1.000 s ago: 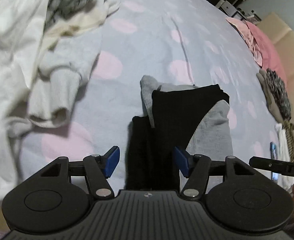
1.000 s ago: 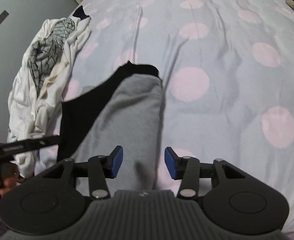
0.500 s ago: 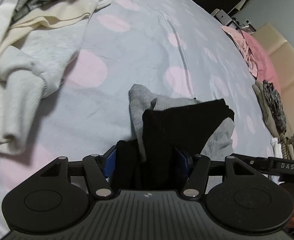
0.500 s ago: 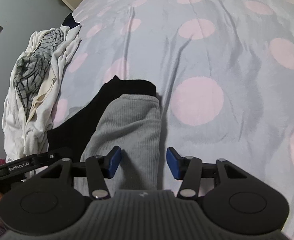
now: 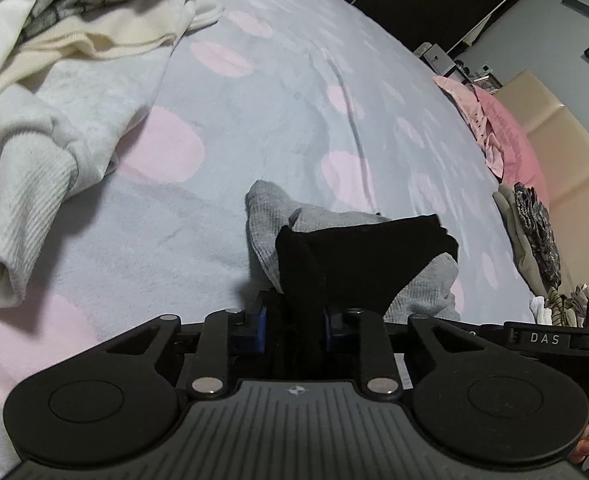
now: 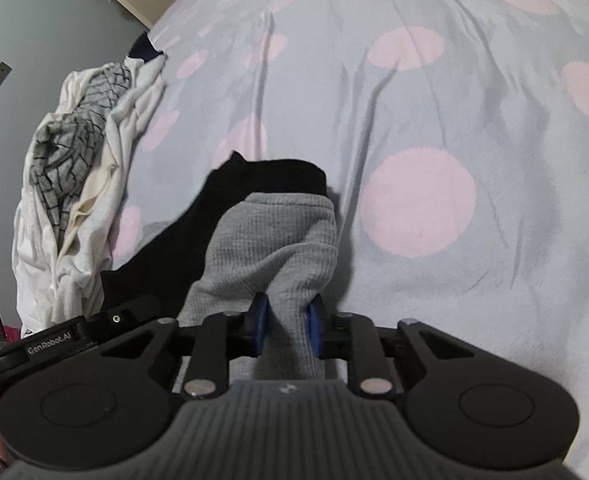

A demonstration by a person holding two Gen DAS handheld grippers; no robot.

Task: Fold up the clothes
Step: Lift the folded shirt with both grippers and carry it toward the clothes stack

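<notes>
A small grey and black garment [image 5: 358, 252] lies folded on the spotted bedspread [image 5: 278, 112]. My left gripper [image 5: 294, 322] is shut on its black near edge. My right gripper [image 6: 287, 322] is shut on its grey waffle-knit near edge [image 6: 278, 248], with the black part [image 6: 262, 180] beyond and to the left. The fabric bunches up between each pair of blue pads. Each gripper shows at the edge of the other's view.
A heap of white, cream and grey clothes [image 5: 54, 80] lies at the left, also in the right wrist view [image 6: 78, 168]. Pink bedding [image 5: 494, 120] and folded items [image 5: 534, 232] sit along the bed's right edge.
Both grippers moved forward onto the garment's near edge and closed on it, from open to shut. The fabric now bunches between the pads.
</notes>
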